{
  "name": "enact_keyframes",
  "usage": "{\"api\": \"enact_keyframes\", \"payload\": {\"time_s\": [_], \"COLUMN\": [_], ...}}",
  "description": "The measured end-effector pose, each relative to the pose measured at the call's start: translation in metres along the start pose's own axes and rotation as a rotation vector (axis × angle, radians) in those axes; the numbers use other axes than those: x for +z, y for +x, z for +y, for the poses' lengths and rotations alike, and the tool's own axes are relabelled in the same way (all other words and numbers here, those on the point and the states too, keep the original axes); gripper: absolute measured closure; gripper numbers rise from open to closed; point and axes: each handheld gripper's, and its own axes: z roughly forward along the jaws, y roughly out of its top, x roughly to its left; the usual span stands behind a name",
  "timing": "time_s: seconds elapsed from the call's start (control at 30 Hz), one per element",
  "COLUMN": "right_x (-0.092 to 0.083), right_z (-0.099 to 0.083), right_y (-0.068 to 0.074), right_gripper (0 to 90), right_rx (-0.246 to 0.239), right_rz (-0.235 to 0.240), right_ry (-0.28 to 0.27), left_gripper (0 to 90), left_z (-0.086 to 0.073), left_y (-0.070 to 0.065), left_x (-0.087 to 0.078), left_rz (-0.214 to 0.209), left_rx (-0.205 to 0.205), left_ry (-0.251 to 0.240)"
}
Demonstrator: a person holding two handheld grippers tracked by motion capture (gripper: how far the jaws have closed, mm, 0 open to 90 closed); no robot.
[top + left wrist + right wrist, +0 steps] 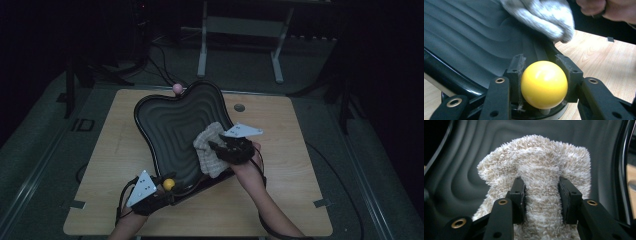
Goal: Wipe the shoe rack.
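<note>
Wiping appears to be the work in hand, judged from the high view: a black wavy-edged tray (170, 127) is propped at a tilt on the wooden surface (300, 200), its near rim raised by the left hand-held gripper (161, 186), which is clenched on a yellow ball knob (169, 184) at that rim; a pink knob (177, 88) is seen at the far rim. A pale fluffy cloth (210, 149) is pressed against the tray's ridged inner face near its right edge by the right hand-held gripper (226, 148). In the left gripper view, the yellow ball knob (544, 84) is seen seated between the two pads, both touching it; it looks hard, glossy and likely slippery, so a firm squeeze across its widest part is judged best. The tray (474, 42) looks stiff, ribbed in concentric ridges, with a glossy rim; held by one knob it may swing. The cloth (541, 17) lies higher up on the tray. In the right gripper view, the cloth (541, 182) is seen bunched, a thick fold grasped between the pads. It is cream-white, deep-piled, soft and light; it will deform freely, so a gathered fold is the sound place to hold it, as a single layer could slip out. The dark ridged tray (456, 177) lies behind it.
</note>
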Motion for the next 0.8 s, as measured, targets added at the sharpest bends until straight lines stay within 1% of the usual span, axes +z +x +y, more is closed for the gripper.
{"api": "enact_keyframes", "payload": {"time_s": [0.13,0.3,0.33,0.4,0.47,0.53,0.63,0.7,0.73,0.77,0.8], "right_x": [0.006,0.016,0.018,0.025,0.031,0.040,0.054,0.065,0.069,0.069,0.074], "right_z": [0.027,0.062,0.069,0.081,0.092,0.100,0.107,0.108,0.108,0.108,0.108], "right_y": [-0.001,-0.003,-0.004,-0.005,-0.004,-0.002,-0.002,-0.003,-0.004,-0.004,-0.004], "right_gripper": [62.0,62.3,62.4,62.3,62.2,62.3,62.2,62.1,62.2,62.2,62.0], "right_rx": [-0.004,0.006,0.010,0.019,0.015,0.017,0.012,0.008,0.007,0.007,0.004], "right_rz": [0.003,-0.015,-0.021,-0.016,-0.025,-0.027,-0.049,-0.067,-0.070,-0.070,-0.078], "right_ry": [-0.030,-0.072,-0.078,-0.079,-0.078,-0.069,-0.039,-0.013,-0.003,-0.003,0.012], "left_gripper": [59.4,59.4,59.4,59.4,59.4,59.4,59.4,59.4,59.4,59.4,59.4], "left_z": [0.000,-0.001,-0.001,0.000,0.000,0.000,0.000,0.000,0.000,0.000,0.000], "left_y": [0.000,0.001,0.001,0.001,0.001,0.001,0.001,0.001,0.001,0.001,0.001], "left_x": [0.000,0.000,0.000,0.000,0.000,0.000,0.000,0.000,0.000,0.000,0.000], "left_rz": [-0.001,-0.004,-0.004,-0.005,-0.005,-0.005,-0.006,-0.005,-0.006,-0.006,-0.008], "left_rx": [0.002,0.004,0.004,0.004,0.005,0.004,0.005,0.005,0.005,0.005,0.005], "left_ry": [-0.001,-0.004,-0.004,-0.002,-0.004,-0.002,-0.001,-0.003,-0.002,-0.002,-0.002]}}
